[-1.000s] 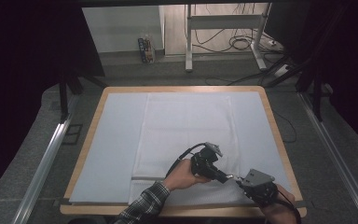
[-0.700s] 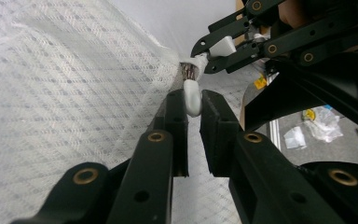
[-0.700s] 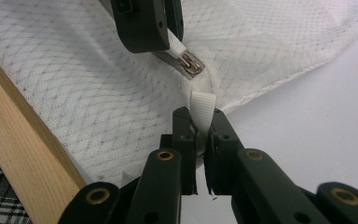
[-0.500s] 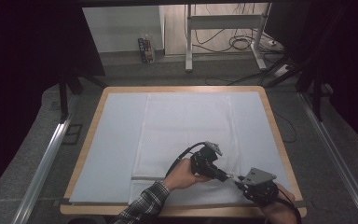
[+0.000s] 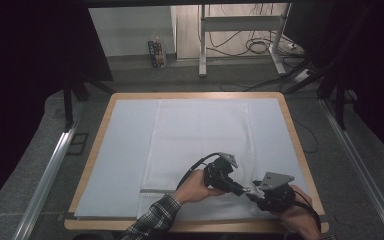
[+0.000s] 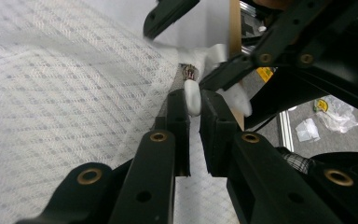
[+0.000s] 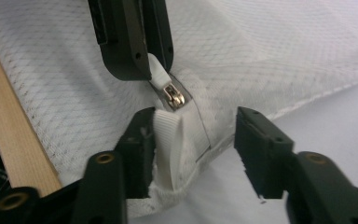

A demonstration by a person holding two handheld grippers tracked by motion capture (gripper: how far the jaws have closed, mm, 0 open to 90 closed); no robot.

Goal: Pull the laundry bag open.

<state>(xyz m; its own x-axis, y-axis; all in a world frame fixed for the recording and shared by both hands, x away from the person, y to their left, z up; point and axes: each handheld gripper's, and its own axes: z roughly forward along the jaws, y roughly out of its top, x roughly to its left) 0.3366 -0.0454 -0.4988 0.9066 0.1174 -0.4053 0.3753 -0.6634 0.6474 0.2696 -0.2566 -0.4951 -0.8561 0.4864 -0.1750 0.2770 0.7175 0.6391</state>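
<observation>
A white mesh laundry bag with a zip (image 5: 200,145) lies flat on the pale blue sheet covering the wooden-edged table (image 5: 292,130); its zip end sits at the near right corner, close to the table's front edge.

The left hand-held gripper (image 5: 244,190) is clamped on the white fabric pull tab of the zip (image 6: 192,95); in the left gripper view the tab is pinched between the two black jaws, and in the right gripper view the same tab (image 7: 158,72) leads down to the small metal zip slider (image 7: 173,97). This grip and the left hand's position match the earlier frames.

The right hand-held gripper (image 5: 252,196) stands with jaws apart. Its jaws have just been opening: a second ago they were nearly together, now a clear gap shows. The bag's corner, with a white ribbed webbing loop (image 7: 167,144), lies between them; the loop rests against the left-hand jaw, while the other jaw is clear of the fabric. The right hand's position in the high view is practically unchanged.
</observation>
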